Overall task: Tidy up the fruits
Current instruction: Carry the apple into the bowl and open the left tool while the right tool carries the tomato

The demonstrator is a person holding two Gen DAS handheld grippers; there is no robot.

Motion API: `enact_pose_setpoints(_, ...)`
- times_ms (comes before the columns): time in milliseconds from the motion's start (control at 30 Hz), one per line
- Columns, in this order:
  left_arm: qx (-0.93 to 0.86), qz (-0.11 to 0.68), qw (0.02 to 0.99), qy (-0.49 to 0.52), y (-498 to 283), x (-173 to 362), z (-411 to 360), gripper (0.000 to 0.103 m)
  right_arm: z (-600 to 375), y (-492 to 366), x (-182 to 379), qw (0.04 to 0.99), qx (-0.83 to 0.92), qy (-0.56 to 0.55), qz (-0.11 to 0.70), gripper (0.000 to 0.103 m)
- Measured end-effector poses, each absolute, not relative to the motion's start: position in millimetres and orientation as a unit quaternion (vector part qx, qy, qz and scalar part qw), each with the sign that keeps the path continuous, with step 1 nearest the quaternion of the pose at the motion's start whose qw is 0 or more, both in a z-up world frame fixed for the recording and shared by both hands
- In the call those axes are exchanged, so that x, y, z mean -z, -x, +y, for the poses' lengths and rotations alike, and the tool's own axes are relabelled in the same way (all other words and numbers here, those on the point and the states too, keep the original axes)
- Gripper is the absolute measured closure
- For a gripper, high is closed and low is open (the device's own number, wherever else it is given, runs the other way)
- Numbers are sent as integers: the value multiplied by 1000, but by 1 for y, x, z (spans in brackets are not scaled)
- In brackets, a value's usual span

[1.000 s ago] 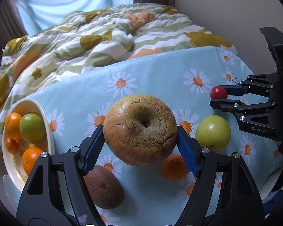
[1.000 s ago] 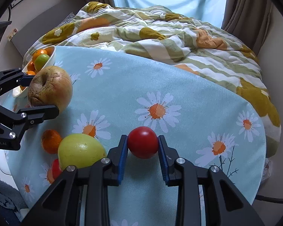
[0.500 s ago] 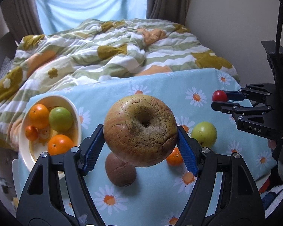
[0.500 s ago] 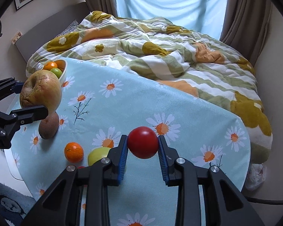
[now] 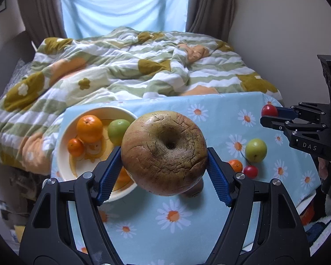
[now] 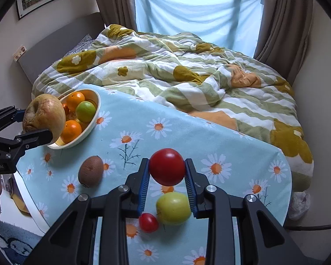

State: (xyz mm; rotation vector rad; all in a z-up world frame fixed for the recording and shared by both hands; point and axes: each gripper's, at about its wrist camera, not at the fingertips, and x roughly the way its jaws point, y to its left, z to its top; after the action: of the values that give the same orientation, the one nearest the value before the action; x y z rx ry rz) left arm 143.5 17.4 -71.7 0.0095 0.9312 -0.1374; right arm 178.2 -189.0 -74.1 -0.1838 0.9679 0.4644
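My left gripper (image 5: 164, 156) is shut on a large brown, cracked apple (image 5: 163, 132) and holds it in the air by the near right rim of the cream bowl (image 5: 61, 145). The bowl holds oranges (image 5: 89, 128) and a green fruit (image 5: 118, 128). My right gripper (image 6: 167, 172) is shut on a small red fruit (image 6: 167, 165), high above the table's right part. On the cloth below lie a green apple (image 6: 173, 208), a second small red fruit (image 6: 148, 222), a brown kiwi (image 6: 91, 171) and a small orange (image 5: 235, 165).
The table has a light blue daisy cloth (image 6: 209, 137) and ends close on the near and left sides. Behind it lies a bed with a striped flowered quilt (image 6: 176, 77). A wall stands to the right, and a curtained window at the back.
Both grippers have risen with their fruit. The left one has moved over towards the bowl, which now sits just behind the big apple. Neither grip has changed.
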Motion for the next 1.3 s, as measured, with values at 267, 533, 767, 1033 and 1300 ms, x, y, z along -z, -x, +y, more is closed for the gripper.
enact_pose_setpoints(267, 56, 450, 891, -9, -133, 72, 70, 22, -134, -166, 71, 857, -228, 74, 456, 74)
enact_pose_setpoints(533, 52, 463, 885, -9, -135, 93, 123, 22, -80, -160, 81, 855, -237, 63, 458, 74)
enact_pose_setpoints(767, 64, 477, 876, -20, -149, 126, 157, 22, -44, -159, 95, 855, -231, 52, 462, 74)
enact_pose_setpoints(1033, 103, 488, 866, -37, -164, 157, 159, 22, -23, -161, 110, 853, -215, 44, 473, 74)
enact_pose_setpoints(1300, 130, 502, 854, -38, -175, 174, 153, 21, -21, -160, 118, 855, -193, 36, 481, 74)
